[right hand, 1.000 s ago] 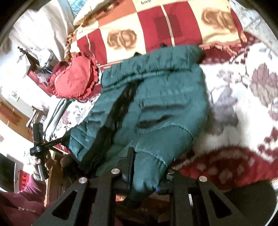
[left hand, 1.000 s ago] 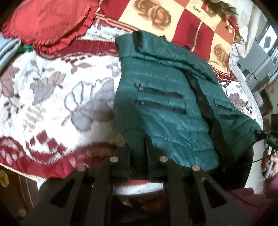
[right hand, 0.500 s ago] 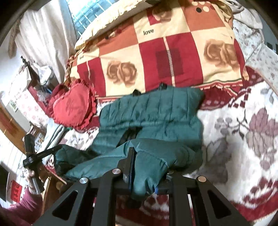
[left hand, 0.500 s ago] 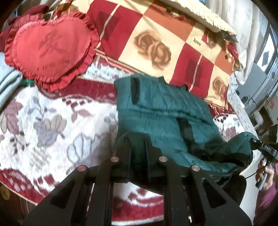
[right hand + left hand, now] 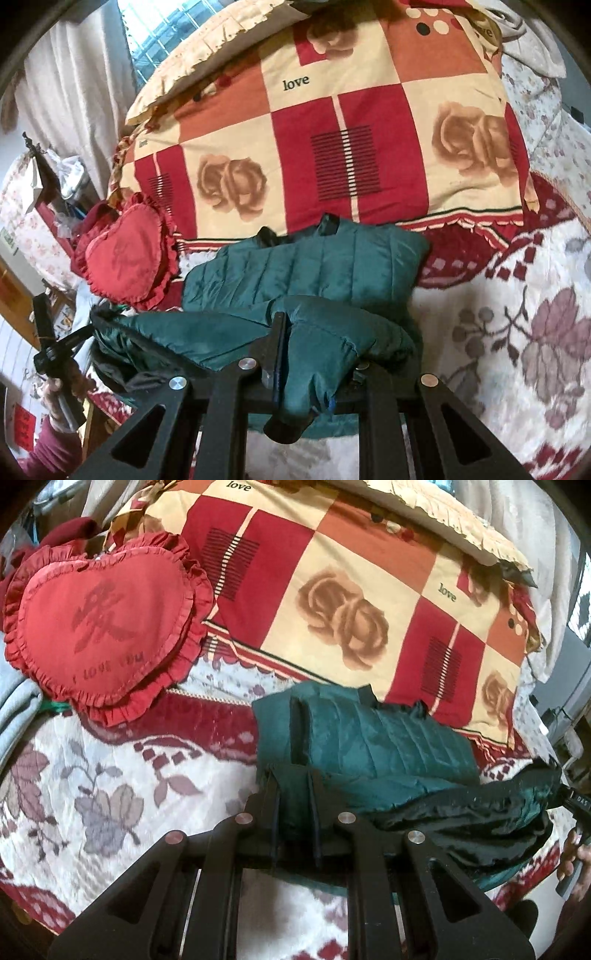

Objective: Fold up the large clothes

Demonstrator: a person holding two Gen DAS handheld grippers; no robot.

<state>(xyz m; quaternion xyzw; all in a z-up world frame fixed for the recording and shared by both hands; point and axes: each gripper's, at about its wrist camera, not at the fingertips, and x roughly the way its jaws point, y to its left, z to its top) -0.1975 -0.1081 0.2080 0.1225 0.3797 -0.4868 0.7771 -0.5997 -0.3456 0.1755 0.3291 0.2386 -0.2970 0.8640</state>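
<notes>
We work over a bed (image 5: 110, 775) spread with a floral red-and-white blanket, a big checked rose quilt (image 5: 332, 602) piled at its far side and a red heart cushion (image 5: 99, 627) beside that. The green padded jacket (image 5: 373, 738) lies across the blanket just in front of the quilt, its long axis running side to side between our two hands, its far half flat and its near hem lifted and doubled toward it. Our left tool (image 5: 293, 797) is clenched on one hem corner, our right tool (image 5: 314, 354) clenched on the other, a thick wad of green fabric bulging between its fingers. The coming move, as we judge it, turns on this: the flat half lies straight ahead of and below both tools, so the hem must travel forward to meet the collar edge, both hands about equally near. The left view alone shows the black lining sagging along the lifted edge; the right view alone shows the window behind the quilt and the person's hand gripping the other handle.
</notes>
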